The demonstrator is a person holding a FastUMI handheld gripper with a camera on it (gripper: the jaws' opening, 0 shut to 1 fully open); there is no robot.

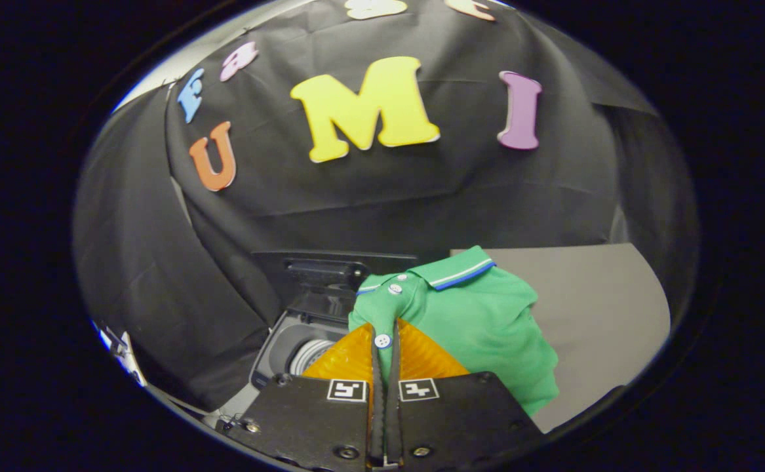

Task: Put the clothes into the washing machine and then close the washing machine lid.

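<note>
Shirt first: it's a green polo shirt point(480, 328) with a striped collar (white and blue lines along the edge) and white buttons down the placket. The gripper point(385, 341) has its two fingers pressed nearly together, pinching the shirt's front placket right about where one of the buttons point(383, 340) sits, so fabric is clamped between them and the button peeks out in the narrow gap. The collar stands up just beyond the fingertips, and the rest of the shirt hangs and bunches off to the right of the fingers, draping down past the right finger.

The shirt looks lifted rather than lying flat, though I can't really tell whether any of the lower hem touches anything underneath.

Behind and to the left of the shirt is the washing machine point(290, 341), a top-loader by the look of it. Its lid point(330, 269) is up, standing dark and upright at the back, and the round drum opening point(307, 354) shows just left of the left finger, with a ribbed pale ring inside. So the shirt is right beside the opening, slightly to its right, not inside it.

To the right, beyond the shirt, there's a flat grey counter point(605, 308) surface. Black cloth makes up the booth wall point(369, 196) behind everything.
</note>
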